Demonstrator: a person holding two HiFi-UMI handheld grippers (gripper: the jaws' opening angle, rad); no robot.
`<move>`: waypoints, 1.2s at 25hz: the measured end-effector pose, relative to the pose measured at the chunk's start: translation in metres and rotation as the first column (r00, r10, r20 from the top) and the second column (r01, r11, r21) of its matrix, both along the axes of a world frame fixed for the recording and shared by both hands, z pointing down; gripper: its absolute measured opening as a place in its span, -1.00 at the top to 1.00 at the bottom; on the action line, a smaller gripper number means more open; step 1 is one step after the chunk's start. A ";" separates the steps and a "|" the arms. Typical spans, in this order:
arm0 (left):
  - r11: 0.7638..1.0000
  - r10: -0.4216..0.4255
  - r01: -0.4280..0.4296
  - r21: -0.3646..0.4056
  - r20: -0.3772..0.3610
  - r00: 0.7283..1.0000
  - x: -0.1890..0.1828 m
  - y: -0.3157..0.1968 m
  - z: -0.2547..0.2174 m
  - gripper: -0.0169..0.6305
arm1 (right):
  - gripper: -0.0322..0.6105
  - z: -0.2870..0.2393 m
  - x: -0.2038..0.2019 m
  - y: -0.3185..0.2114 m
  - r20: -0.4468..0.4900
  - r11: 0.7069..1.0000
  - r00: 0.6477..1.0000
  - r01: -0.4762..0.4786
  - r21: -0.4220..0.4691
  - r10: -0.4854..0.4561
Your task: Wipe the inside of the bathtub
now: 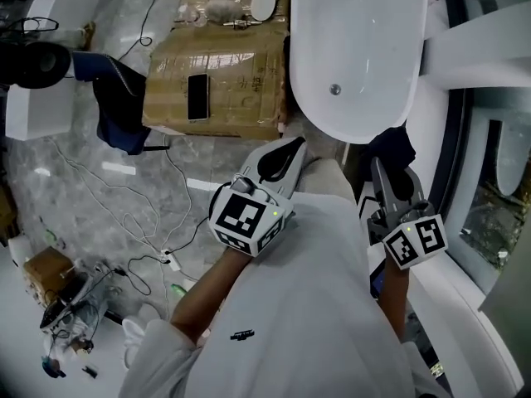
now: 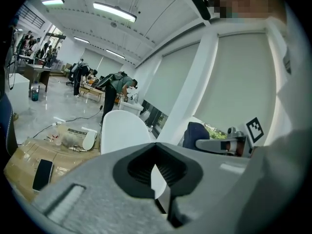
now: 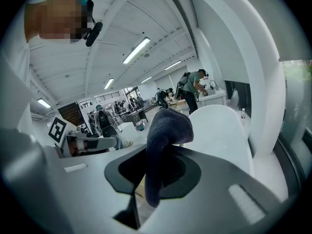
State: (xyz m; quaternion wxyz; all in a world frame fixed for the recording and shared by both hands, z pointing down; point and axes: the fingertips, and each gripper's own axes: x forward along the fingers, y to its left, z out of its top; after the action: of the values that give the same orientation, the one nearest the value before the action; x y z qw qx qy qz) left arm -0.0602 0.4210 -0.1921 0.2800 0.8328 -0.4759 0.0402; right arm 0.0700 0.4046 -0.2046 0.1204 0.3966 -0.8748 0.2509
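Head view: the white tub [image 1: 357,40] lies at the top, its inside bare, with a drain [image 1: 334,89] near the end nearest the person. The left hand-held gripper [image 1: 280,157] is held just short of that end, over the edge of a cardboard box [image 1: 224,81], and its jaws point toward the tub. A phone [image 1: 197,96] lies flat on the box. The right hand-held gripper [image 1: 388,181] is beside the tub's near end, and a dark cloth [image 1: 392,146] bunches at its tip, just touching the tub rim in this view. Cables [image 1: 124,214] trail over the grey floor [image 1: 50,181] at the left.

Left gripper view: the left hand-held gripper [image 2: 158,172] is narrow, its jaws drawn almost together with only a thin slit between them and nothing in it. Beyond the jaws the tub [image 2: 122,130] rises white, with the box [image 2: 24,155] and phone [image 2: 41,174] to its left. At the right, the right hand-held gripper [image 2: 214,144] shows side-on with the cloth [image 2: 195,133] at its end.

Right gripper view: the right hand-held gripper [image 3: 156,172] is clamped on the cloth [image 3: 168,126], which rises out of the jaws and folds over at the top. The tub [image 3: 229,135] is just behind it, to the right. The left hand-held gripper [image 3: 97,143] shows at the left.
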 end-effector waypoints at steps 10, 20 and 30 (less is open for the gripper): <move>1.000 0.000 0.001 -0.020 0.014 1.000 -0.030 -0.061 0.011 0.96 | 0.73 0.023 -0.039 -0.068 0.025 0.998 1.000 -0.011 -0.060 0.013; 0.990 0.084 -0.079 -0.113 0.041 0.996 -0.014 -0.167 0.052 0.96 | 0.73 0.080 -0.041 -0.171 0.053 0.990 0.998 -0.026 -0.139 0.034; 0.978 0.152 -0.127 -0.163 0.150 0.977 0.009 -0.262 0.092 0.96 | 0.73 0.146 -0.044 -0.268 0.099 0.979 0.994 0.056 -0.195 -0.037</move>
State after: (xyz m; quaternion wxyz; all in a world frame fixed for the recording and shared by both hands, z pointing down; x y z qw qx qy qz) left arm -0.0511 0.1588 -0.1005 0.2999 0.8343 -0.4326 0.1637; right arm 0.0262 0.1361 -0.0588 0.1232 0.3498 -0.8593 0.3522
